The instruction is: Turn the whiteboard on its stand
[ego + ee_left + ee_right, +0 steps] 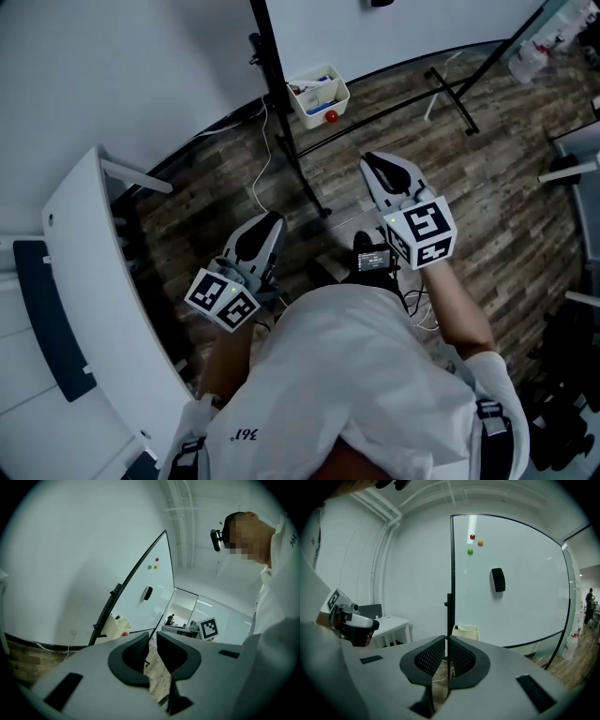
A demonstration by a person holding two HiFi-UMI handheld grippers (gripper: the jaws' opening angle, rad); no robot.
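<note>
A dark wood-plank floor [506, 187] spans the room. On it stands the large white whiteboard with a thin black frame [520, 616], upright on its black metal stand [450, 603], ahead of both grippers and well apart from them. A curved white worktop [84, 272] lies to the person's left.

The left gripper [267, 225] is held low beside the person's body. Its dark fingers [133, 656] stand a narrow gap apart, with only floor showing between them. The right gripper [380, 164] reaches further forward. Its ribbed fingers [431, 658] are drawn all but together, gripping nothing, and the board's left edge lines up with the slit between them, far behind.

A small white plastic tray [302, 111] sits at the foot of the board. A black eraser [498, 580] clings to the board's face. Above it are a red magnet [472, 536], an orange magnet [480, 543] and a green magnet [470, 551].
</note>
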